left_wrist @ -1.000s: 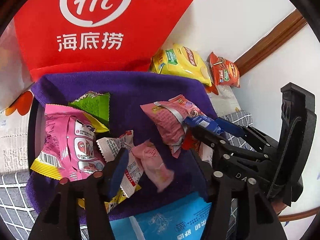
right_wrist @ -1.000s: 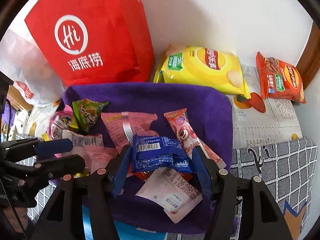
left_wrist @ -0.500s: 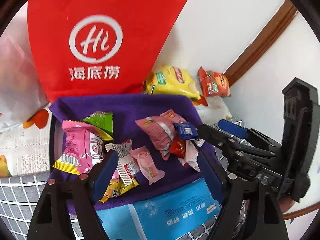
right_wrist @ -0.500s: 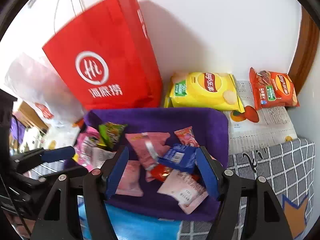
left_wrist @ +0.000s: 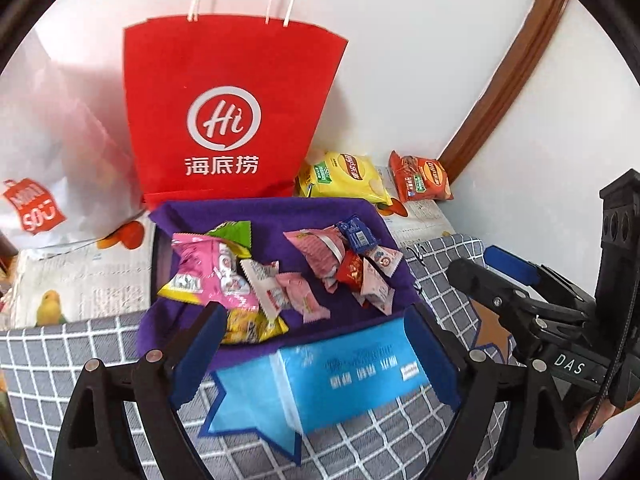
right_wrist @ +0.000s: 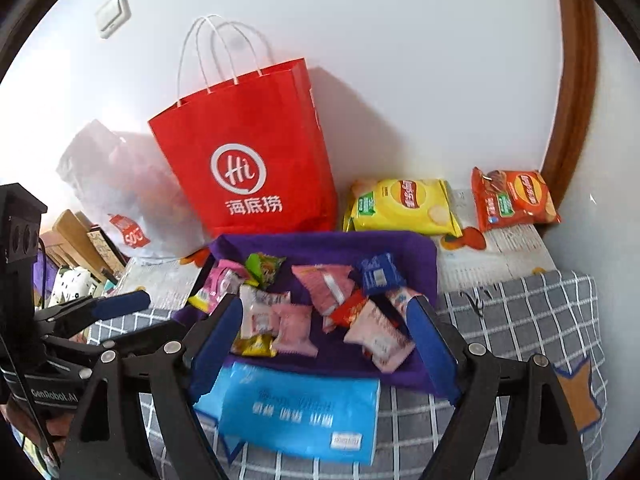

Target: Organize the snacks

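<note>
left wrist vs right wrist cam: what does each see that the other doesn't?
Left wrist only: a bird picture on the newspaper at left, and the right gripper from the side, open.

Right wrist only: a wall switch, stacked boxes at far left, and the left gripper from the side, open.

Both: red paper bag, purple cloth with small snack packets, yellow chip bag, orange chip bag, blue tissue pack.

Small wrapped snacks lie loose on a purple cloth-lined tray point(left_wrist: 280, 210): a large pink crinkled packet point(left_wrist: 208, 270) and a green packet point(left_wrist: 236, 234) on its left, a pink pillow packet point(left_wrist: 320, 250), a blue packet point(left_wrist: 357, 233) and a red packet point(left_wrist: 349, 272) clustered on its right. A yellow chip bag point(left_wrist: 346, 178) and an orange chip bag point(left_wrist: 420, 176) lie flat behind the tray by the wall.
</note>
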Tool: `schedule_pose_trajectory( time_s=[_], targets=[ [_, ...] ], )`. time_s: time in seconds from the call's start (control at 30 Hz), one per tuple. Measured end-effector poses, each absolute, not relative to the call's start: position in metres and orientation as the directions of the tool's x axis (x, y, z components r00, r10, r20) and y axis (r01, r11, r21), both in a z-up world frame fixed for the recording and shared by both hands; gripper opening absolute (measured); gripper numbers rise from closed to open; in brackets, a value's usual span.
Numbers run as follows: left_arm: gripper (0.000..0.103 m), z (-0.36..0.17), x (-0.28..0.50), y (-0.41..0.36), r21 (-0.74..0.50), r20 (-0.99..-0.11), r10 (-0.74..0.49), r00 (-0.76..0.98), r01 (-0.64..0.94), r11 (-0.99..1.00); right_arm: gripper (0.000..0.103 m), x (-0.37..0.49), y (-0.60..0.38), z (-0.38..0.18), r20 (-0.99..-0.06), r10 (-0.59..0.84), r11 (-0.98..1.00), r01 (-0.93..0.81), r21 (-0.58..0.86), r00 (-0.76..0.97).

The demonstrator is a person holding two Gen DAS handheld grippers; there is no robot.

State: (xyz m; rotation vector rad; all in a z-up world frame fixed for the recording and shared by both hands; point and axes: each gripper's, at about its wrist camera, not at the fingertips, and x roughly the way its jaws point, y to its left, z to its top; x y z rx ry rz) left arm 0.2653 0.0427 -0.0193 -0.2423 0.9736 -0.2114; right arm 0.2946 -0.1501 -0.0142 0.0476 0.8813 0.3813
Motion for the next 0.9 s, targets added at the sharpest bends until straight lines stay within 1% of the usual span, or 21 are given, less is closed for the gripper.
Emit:
schedule_pose_trajectory(
  time_s=[0.13, 0.23, 0.37, 0.6, 0.7, 0.8, 0.9],
  targets=[
    [0.09, -0.01, 0.239, 0.04, -0.271, -0.777, -0.253, 0.577, 0.056, 0.961, 0.084, 0.265, -0.158, -0.006, -0.744, 0.306, 0.946, -0.276, 0.169, 0.594],
    [0.09, -0.001, 0.215, 0.035, -0.228, -0.768, -0.209, 0.606, 0.047, 0.973, 0.084, 0.241, -0.164, -0.002, -0.742, 0.277, 0.956, -0.252, 0.149, 0.611],
    [0.09, 0.008, 0.19, 0.029, -0.2, -0.755, -0.178, 0.632, 0.037, 0.979, 0.094, 0.212, -0.176, 0.005, -0.722, 0.28, 0.957, -0.248, 0.153, 0.633],
    [0.09, 0.024, 0.152, 0.021, -0.165, -0.722, -0.138, 0.678, 0.024, 0.986, 0.102, 0.171, -0.193, 0.018, -0.679, 0.259, 0.965, -0.218, 0.147, 0.687],
    [0.09, 0.03, 0.136, 0.016, -0.136, -0.705, -0.105, 0.702, 0.011, 0.991, 0.103, 0.155, -0.196, 0.024, -0.669, 0.235, 0.97, -0.214, 0.114, 0.706],
    [0.092, 0.035, 0.123, 0.012, -0.149, -0.696, -0.117, 0.708, 0.017, 0.989, 0.103, 0.142, -0.197, 0.026, -0.663, 0.201, 0.976, -0.205, 0.072, 0.721],
    [0.092, 0.039, 0.112, 0.006, -0.142, -0.691, -0.114, 0.714, 0.021, 0.99, 0.103, 0.132, -0.201, 0.026, -0.663, 0.198, 0.977, -0.202, 0.071, 0.722]
  ],
)
